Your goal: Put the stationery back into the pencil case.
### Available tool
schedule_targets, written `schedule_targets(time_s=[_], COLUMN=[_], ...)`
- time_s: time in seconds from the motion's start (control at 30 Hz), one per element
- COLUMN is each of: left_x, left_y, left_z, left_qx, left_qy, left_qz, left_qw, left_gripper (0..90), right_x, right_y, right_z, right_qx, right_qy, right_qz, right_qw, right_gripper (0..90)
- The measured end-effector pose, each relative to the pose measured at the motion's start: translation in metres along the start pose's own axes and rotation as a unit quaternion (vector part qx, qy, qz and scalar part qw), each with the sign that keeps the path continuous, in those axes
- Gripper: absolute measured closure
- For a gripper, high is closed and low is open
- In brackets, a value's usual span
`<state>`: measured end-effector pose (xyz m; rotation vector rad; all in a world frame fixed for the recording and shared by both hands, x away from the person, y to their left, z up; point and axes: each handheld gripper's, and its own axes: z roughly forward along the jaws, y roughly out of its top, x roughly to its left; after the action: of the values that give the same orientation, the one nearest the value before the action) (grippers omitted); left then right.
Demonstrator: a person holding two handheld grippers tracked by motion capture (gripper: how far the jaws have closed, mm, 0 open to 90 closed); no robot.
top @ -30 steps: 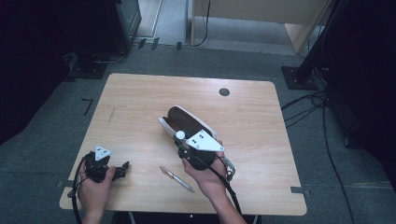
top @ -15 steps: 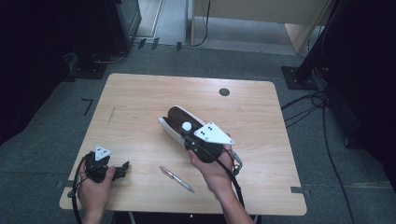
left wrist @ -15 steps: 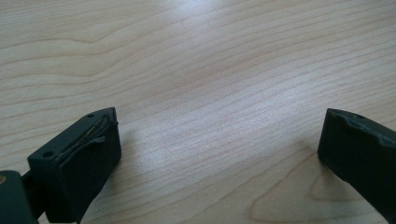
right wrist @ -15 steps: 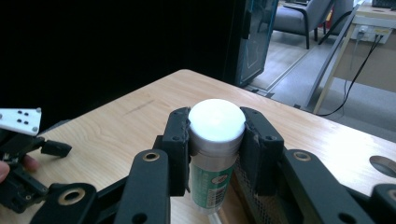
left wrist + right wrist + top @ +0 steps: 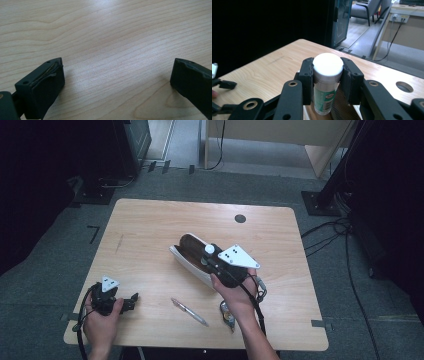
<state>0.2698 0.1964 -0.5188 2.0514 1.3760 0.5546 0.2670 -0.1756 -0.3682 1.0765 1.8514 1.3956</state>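
My right gripper [image 5: 209, 253] is shut on an upright small tube [image 5: 327, 75] with a white cap and a green label. It hangs over the near end of an open case [image 5: 186, 248], white outside and dark brown inside, lying at the table's middle. In the right gripper view the jaws press the tube just under its cap. My left gripper [image 5: 131, 301] rests low at the table's front left. It is open [image 5: 117, 72], with only bare wood between its jaws. A pen [image 5: 189, 311] lies near the front edge, between the two hands.
A small dark and metallic object [image 5: 227, 314] lies beside the right forearm near the front edge. A round hole [image 5: 240, 218] sits in the wooden table [image 5: 150, 225] at the back right. Dark equipment and cables surround the table on the floor.
My right gripper has carried the tube away from the front edge and to the right, over the case. The left gripper has stayed where it was.
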Motion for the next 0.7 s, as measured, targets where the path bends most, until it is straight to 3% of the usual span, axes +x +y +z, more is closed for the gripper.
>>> schedule_targets(time_s=[0.37, 0.7], left_x=[0.0, 0.0], left_y=[0.0, 0.0], left_z=[0.0, 0.0], left_qx=[-0.001, -0.001], left_qy=[0.0, 0.0], left_qz=[0.0, -0.001], left_qw=[1.0, 1.0], left_gripper=[0.0, 0.0], right_x=[-0.019, -0.032], right_y=[-0.028, -0.052], right_z=[0.02, 0.031], right_qx=[0.047, 0.084], right_qy=[-0.004, 0.005], right_qz=[0.009, 0.036], right_qw=[0.9988, 0.9958], right_gripper=[65.6, 65.6])
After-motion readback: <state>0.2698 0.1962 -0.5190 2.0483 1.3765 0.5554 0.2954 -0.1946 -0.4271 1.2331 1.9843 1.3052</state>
